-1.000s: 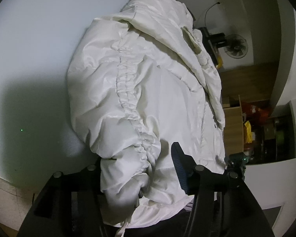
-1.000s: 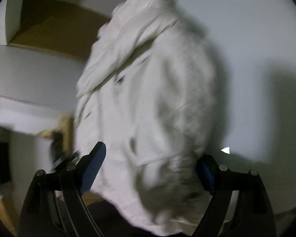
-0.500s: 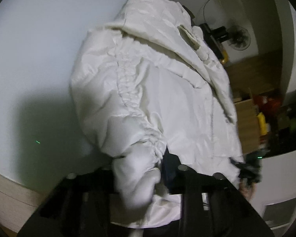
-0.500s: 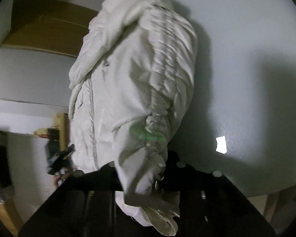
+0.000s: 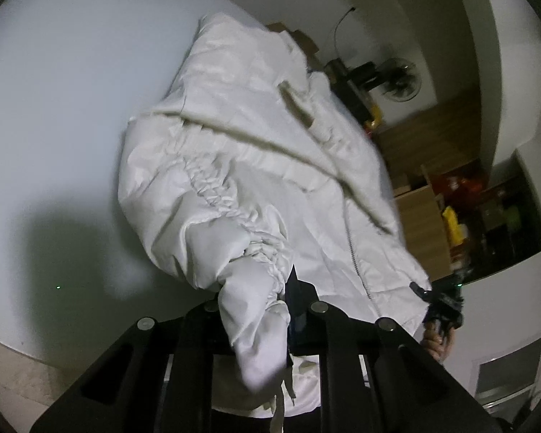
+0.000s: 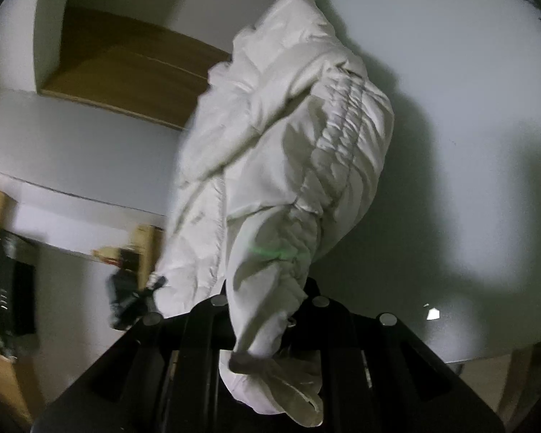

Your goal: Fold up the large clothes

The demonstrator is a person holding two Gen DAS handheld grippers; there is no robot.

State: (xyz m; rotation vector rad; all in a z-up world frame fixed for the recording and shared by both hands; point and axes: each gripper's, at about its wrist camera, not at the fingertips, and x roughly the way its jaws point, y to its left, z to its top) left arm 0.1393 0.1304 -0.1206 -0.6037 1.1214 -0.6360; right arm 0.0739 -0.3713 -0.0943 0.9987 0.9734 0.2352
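Note:
A white puffy jacket with gathered sleeve seams and a front zipper is lifted off the white table. My left gripper is shut on one bunched sleeve cuff. My right gripper is shut on the other sleeve cuff, and the jacket hangs stretched away from it toward the table. Each view shows the other gripper at the jacket's hem corner; the right gripper is by the zipper end. The fingertips are hidden by fabric.
The round white table edge runs below left. Wooden shelves with clutter and a fan stand beyond the jacket. A wooden cabinet and pale wall lie behind in the right wrist view. A table leg shows lower right.
Both grippers went from open around the sleeve cuffs to shut on them. The jacket has since risen and pulled away from the table surface.

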